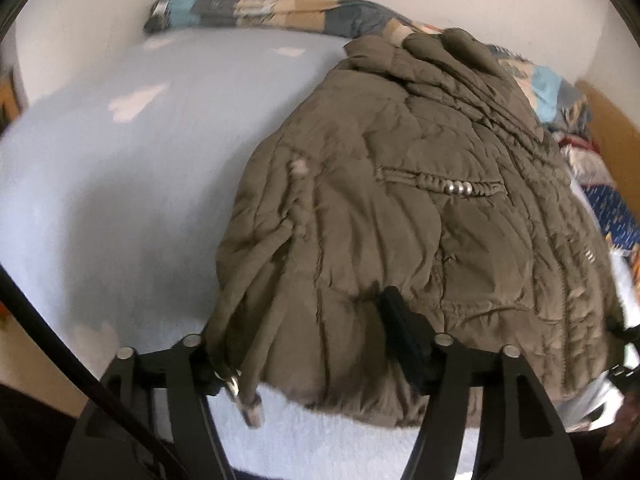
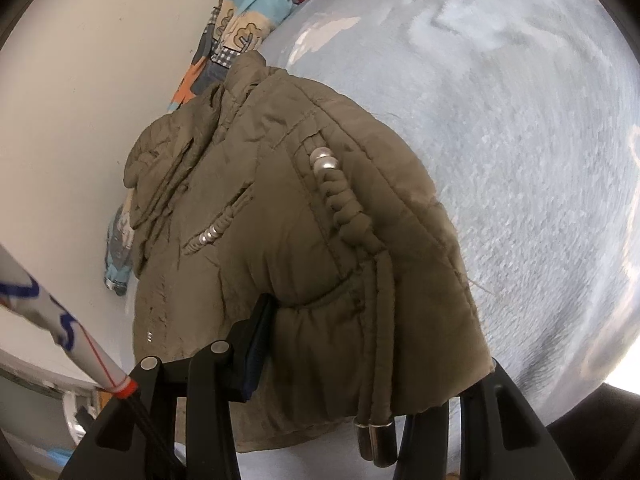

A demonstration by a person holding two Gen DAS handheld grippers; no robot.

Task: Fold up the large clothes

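**Q:** Olive-brown padded fabric fills both views. What do the jaws have hold of?

**A:** The left gripper (image 1: 308,344) stands partly open with the hem of the quilted jacket (image 1: 400,208) draped between its black fingers (image 1: 400,320). One finger presses into the cloth; the other is hidden behind the drawcords (image 1: 244,364), so whether the pads pinch the hem cannot be told. The right gripper (image 2: 360,364) is about half open, with the jacket (image 2: 304,216) bunched in the gap. Its left finger (image 2: 256,344) lies against the fabric, and the far finger is covered by it, so a firm grip cannot be confirmed.

**Q:** Where does the jacket lie?

**A:** On a pale blue bed sheet (image 1: 120,184), folded into a thick bundle. Its hem is nearest the grippers and its collar end is farthest away. Metal-tipped cord ends (image 2: 376,440) hang from the hem by the right gripper.

**Q:** What surrounds it?

**A:** A patchwork quilt (image 1: 256,4) in blue, tan and grey is heaped along the far edge of the bed, touching the collar end. Behind it is a plain white wall (image 2: 80,120). Beside the jacket, at the picture's edge, is a dark blue patterned cloth (image 1: 612,208). A white tube (image 2: 60,320) with blue marks and a red band crosses the right wrist view's lower left corner.
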